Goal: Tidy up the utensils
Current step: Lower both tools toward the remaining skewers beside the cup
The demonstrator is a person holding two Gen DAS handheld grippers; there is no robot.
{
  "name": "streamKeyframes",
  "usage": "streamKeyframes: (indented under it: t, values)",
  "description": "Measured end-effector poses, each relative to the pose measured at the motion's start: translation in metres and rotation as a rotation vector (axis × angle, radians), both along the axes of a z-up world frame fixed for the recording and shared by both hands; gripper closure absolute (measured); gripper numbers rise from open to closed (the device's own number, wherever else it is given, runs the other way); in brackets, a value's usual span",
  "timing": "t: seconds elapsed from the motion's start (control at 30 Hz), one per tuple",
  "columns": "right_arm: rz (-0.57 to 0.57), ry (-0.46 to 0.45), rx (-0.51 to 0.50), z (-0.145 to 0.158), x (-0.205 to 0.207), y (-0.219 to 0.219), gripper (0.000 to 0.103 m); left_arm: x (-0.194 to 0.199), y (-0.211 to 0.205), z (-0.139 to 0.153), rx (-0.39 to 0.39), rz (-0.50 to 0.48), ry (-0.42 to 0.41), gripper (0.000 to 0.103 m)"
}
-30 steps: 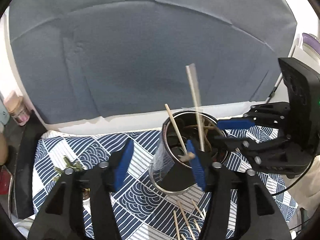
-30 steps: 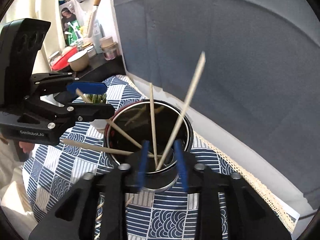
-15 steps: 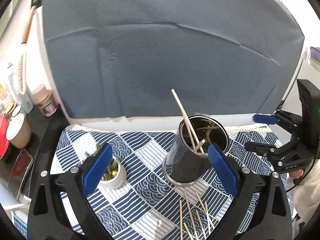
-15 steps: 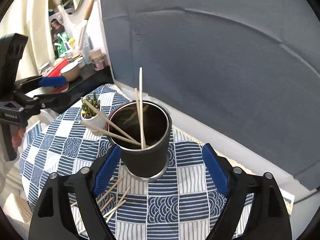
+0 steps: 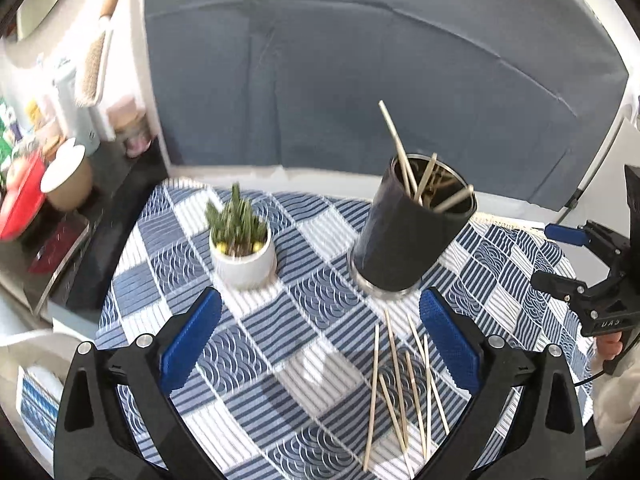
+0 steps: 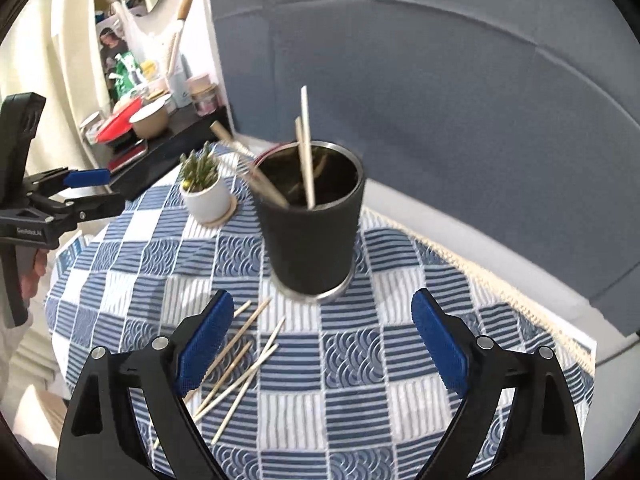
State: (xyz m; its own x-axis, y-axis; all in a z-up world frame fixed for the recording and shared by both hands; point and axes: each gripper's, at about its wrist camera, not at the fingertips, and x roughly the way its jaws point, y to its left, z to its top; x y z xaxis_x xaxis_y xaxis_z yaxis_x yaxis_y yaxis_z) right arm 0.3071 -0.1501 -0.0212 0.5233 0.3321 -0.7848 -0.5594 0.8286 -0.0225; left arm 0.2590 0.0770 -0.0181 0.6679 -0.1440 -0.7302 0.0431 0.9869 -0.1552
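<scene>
A black metal cup (image 5: 408,240) (image 6: 312,240) stands on the blue-and-white patterned cloth (image 5: 256,364) with several wooden chopsticks (image 5: 394,140) (image 6: 306,140) leaning in it. More chopsticks (image 5: 400,380) (image 6: 236,364) lie loose on the cloth in front of the cup. My left gripper (image 5: 320,308) hangs above the cloth, its jaws still opening, nothing between them; the loose sticks lie under its right finger. My right gripper (image 6: 323,304) is open and empty just in front of the cup. Each gripper also shows at the edge of the other's view (image 5: 560,258) (image 6: 100,191).
A small cactus in a white pot (image 5: 242,256) (image 6: 206,200) stands left of the cup. A dark side shelf (image 5: 100,184) at the left holds a paper cup (image 5: 66,176), a red container and jars. A grey-blue cushion (image 5: 360,80) backs the table.
Both grippers let go of chopsticks over the cup, opened wide and pulled back from it. The released sticks now rest in the cup, and the plant and loose sticks have come into view.
</scene>
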Motion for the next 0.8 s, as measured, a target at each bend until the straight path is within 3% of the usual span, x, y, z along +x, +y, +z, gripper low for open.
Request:
streamKeyframes:
  t: [0.27,0.8]
  values:
    - [0.01,0.057,-0.011,-0.025,-0.03,0.006,0.017,-0.033,0.011,-0.024,-0.009,0.038,0.052,0.006]
    - [0.01,0.195,-0.085,-0.098,-0.056,0.023,0.017,-0.065,0.009,-0.098,-0.005,0.002,0.205,0.006]
